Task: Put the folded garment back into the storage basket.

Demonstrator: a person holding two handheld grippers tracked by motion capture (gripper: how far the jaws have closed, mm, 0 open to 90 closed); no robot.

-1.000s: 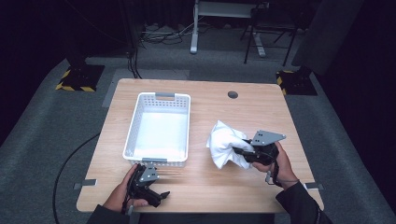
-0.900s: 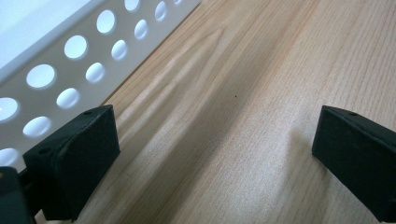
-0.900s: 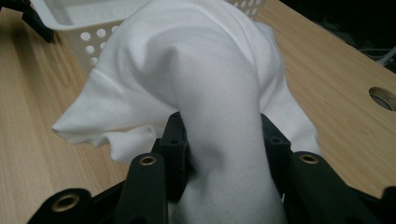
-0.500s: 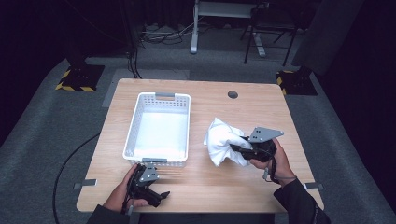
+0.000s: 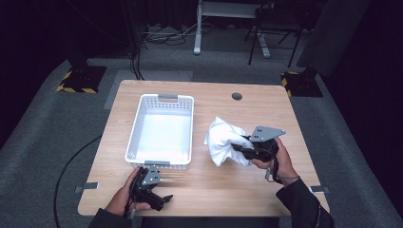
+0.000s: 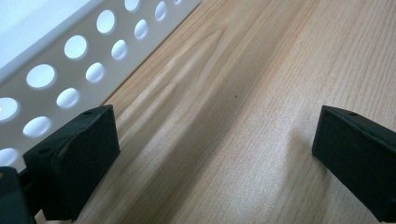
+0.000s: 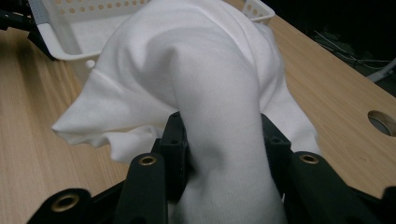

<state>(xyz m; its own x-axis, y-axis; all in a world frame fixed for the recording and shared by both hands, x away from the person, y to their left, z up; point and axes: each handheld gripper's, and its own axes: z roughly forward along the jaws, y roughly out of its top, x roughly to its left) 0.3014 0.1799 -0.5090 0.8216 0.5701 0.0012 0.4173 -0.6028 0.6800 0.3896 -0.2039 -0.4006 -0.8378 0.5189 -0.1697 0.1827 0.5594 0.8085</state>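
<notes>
Beside the basket (image 5: 161, 130), the right tool (image 5: 242, 146) clamps a white cloth (image 5: 223, 137); left tool (image 5: 164, 199) wide

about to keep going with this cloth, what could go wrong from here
1. The right hand-held gripper is shut on one fold of the white cloth; the rest hangs loose near the table and could drag, or slip out of the grip.
2. The loose cloth hangs beside the white basket, so it might snag on the rim or nudge the basket if carried across low.
3. The left hand-held gripper lies open close to the basket's near wall and could bump it.
</notes>
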